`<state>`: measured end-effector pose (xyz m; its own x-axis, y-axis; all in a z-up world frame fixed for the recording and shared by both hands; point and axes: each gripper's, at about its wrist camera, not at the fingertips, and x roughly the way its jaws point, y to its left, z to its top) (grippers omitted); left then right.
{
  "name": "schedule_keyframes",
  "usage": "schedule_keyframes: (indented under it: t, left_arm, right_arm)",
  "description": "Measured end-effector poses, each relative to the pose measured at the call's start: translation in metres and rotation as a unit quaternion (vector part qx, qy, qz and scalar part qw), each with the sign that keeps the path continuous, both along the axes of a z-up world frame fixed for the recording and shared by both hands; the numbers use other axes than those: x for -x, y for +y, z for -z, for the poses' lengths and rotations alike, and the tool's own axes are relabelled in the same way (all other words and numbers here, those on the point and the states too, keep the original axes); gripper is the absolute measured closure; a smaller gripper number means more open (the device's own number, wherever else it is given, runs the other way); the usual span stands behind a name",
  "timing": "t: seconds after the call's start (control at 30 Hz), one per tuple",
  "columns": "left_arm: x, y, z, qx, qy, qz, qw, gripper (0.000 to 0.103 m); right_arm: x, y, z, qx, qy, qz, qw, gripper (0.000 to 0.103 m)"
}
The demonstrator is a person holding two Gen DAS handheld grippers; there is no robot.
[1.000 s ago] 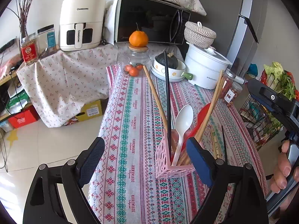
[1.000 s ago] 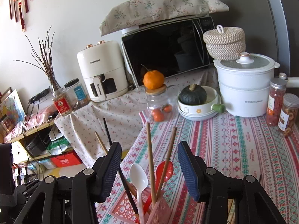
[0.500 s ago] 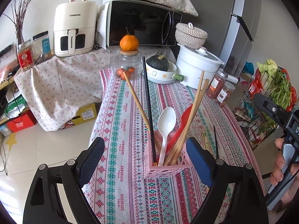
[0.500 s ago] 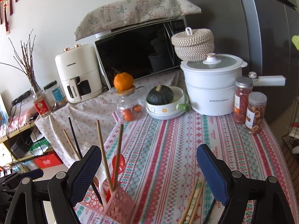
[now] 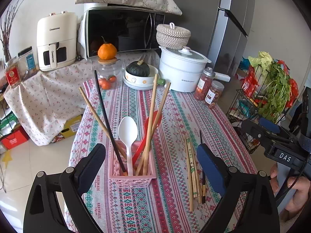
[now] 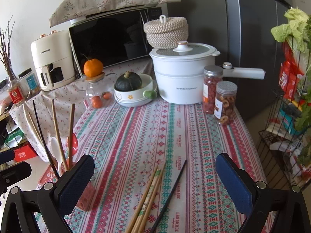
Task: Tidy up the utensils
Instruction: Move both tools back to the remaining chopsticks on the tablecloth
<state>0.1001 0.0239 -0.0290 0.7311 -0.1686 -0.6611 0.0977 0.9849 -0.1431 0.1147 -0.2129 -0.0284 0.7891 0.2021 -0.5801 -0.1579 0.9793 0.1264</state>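
A pink basket (image 5: 132, 171) stands on the tabletop (image 5: 175, 116), near the front left edge. Inside it stand a white spoon (image 5: 128, 134), a red spoon (image 5: 150, 124), a black chopstick (image 5: 107, 124) and some wooden chopsticks (image 5: 153, 120). They all lean out of the top. Just to the right of the basket, more wooden chopsticks (image 6: 149, 192) lie flat on the striped cloth. One black chopstick (image 6: 171, 190) lies beside them.

The left gripper (image 5: 151, 162) hangs low over the front edge and points at the basket. Its fingers (image 5: 93, 161) are wide apart, one on each side of the basket, and they do not touch it. They hold nothing.

The right gripper (image 6: 155, 172) hangs over the loose chopsticks on the cloth. Its fingers (image 6: 231, 172) are wide apart too, and they hold nothing. A hand (image 5: 291, 192) holds this gripper from the right side of the tabletop.

At the back stand a white pot (image 6: 180, 77), a bowl with a green squash (image 6: 128, 81) and two jars (image 6: 223, 101)
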Motion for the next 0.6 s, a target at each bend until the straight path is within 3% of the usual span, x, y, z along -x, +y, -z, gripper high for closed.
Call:
schedule_keyframes:
  t: [0.37,0.6]
  left_arm:
    - [-0.028,-0.072,0.036,-0.041,0.059,0.025,0.9971,0.001]
    - [-0.058,-0.11,0.079,-0.062,0.152,0.04,0.9857,0.001]
  right_arm:
    - [-0.009,-0.062,0.026,-0.03,0.078,0.078,0.993,0.001]
    - [-0.019,-0.09,0.053,-0.047,0.138,0.107,0.984,0.001]
